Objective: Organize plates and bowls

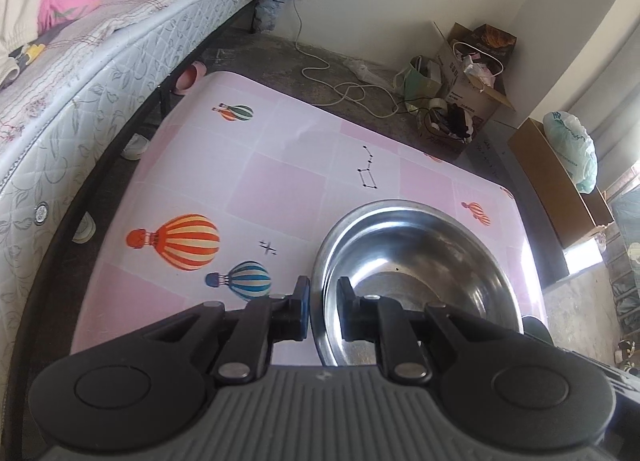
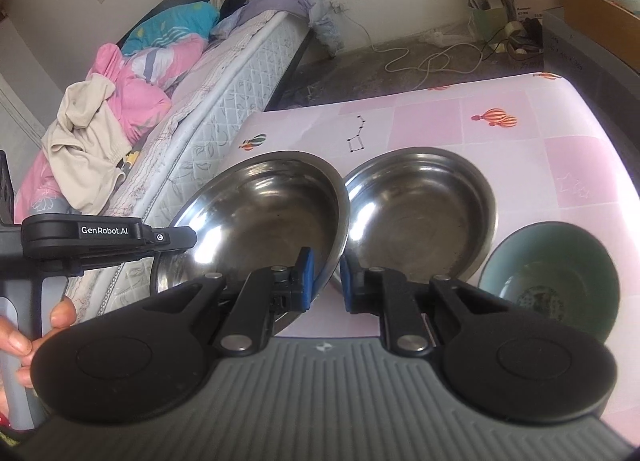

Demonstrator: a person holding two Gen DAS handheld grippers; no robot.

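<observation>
A steel plate [image 1: 416,257] fills the right of the left wrist view, and my left gripper [image 1: 325,295] is shut on its near rim. In the right wrist view this same steel plate [image 2: 260,213] hangs tilted above the pink balloon-print table [image 2: 520,165]. My right gripper [image 2: 325,277] is shut on its right rim, while my left gripper [image 2: 186,239] holds its left rim. A second steel plate [image 2: 420,213] lies flat on the table just to the right. A green bowl [image 2: 552,277] stands upright at the near right.
A bed with a quilted mattress [image 1: 80,109] and piled bedding [image 2: 132,73] runs along the table's left side. Cardboard boxes [image 1: 472,73] and a white cable [image 1: 344,89] lie on the floor beyond the table. A person's hand [image 2: 24,337] grips the left gripper's handle.
</observation>
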